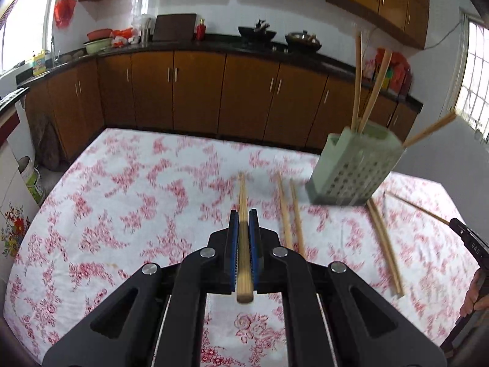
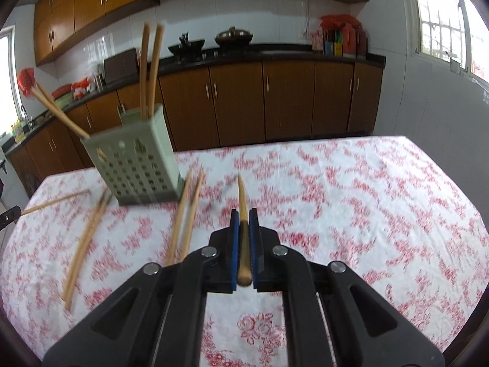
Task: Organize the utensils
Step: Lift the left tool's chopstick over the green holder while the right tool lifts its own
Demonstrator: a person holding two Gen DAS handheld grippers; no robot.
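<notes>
Two-handed chopstick sorting on a table covered by a floral tablecloth [image 1: 128, 183]. The left gripper [image 1: 244, 214] is closed on one wooden chopstick [image 1: 243, 195], clamped lengthwise between its blue pads [image 1: 233, 232], butt end towards the camera. The right gripper [image 2: 244, 214] likewise pinches a second chopstick [image 2: 242, 195], tip pointing forward. The green perforated utensil holder [image 1: 351, 171] [image 2: 134, 165] stands towards the far edge of the table, between the two grippers, and already carries several upright and leaning chopsticks [image 1: 357, 85]. Loose chopsticks [image 1: 290, 214] [image 2: 186, 211] lie on the cloth just in front of and beside the holder (both views are motion-blurred, so their count is uncertain).

Step in hand, as judged: carrying the held sticks to the holder. To do it well, raise each stick above the holder rim, tilt it near vertical, aim for an unoccupied gap clear of the leaning sticks, and release only once the tip is inside; approach one hand at a time so the light holder is not knocked over
</notes>
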